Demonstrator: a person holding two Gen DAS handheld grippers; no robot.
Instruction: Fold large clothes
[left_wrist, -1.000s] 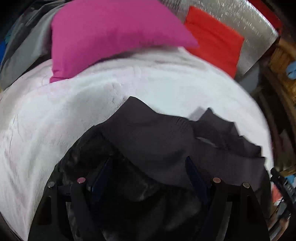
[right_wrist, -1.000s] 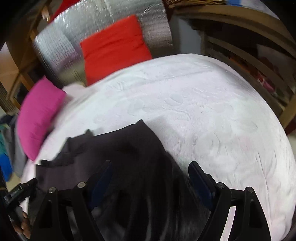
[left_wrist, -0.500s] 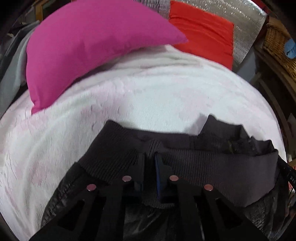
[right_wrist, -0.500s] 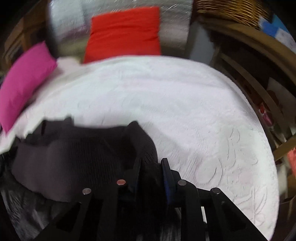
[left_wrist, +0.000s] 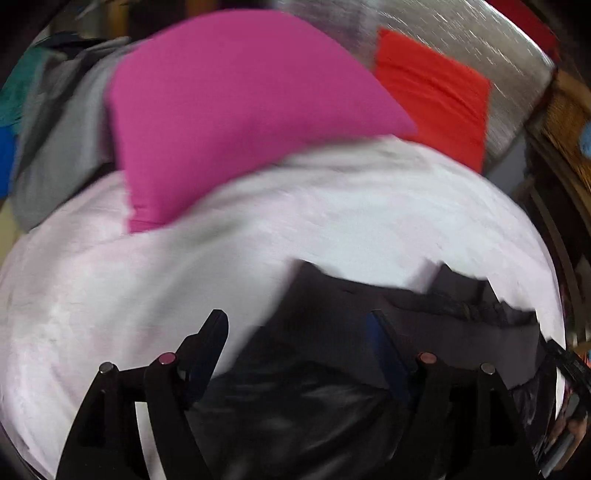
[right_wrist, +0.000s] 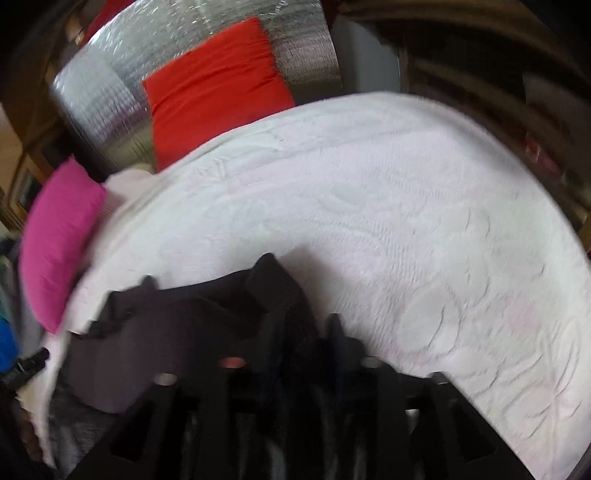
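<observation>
Both my left gripper (left_wrist: 295, 328) and right gripper (right_wrist: 306, 332), pinched on the dark jacket's (left_wrist: 332, 332) ribbed hem half a second ago, are opening again.

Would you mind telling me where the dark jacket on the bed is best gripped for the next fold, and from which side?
Probably the dark jacket is best taken by its ribbed hem band, the thick firm edge lying flat towards the pillows. Come from the near side, over the jacket's glossy body, one gripper towards each end of the band.

Two blurred wrist views angled down, close over white bedspread (left_wrist: 332, 221), seemingly sharing dark garment (right_wrist: 177, 325)
</observation>
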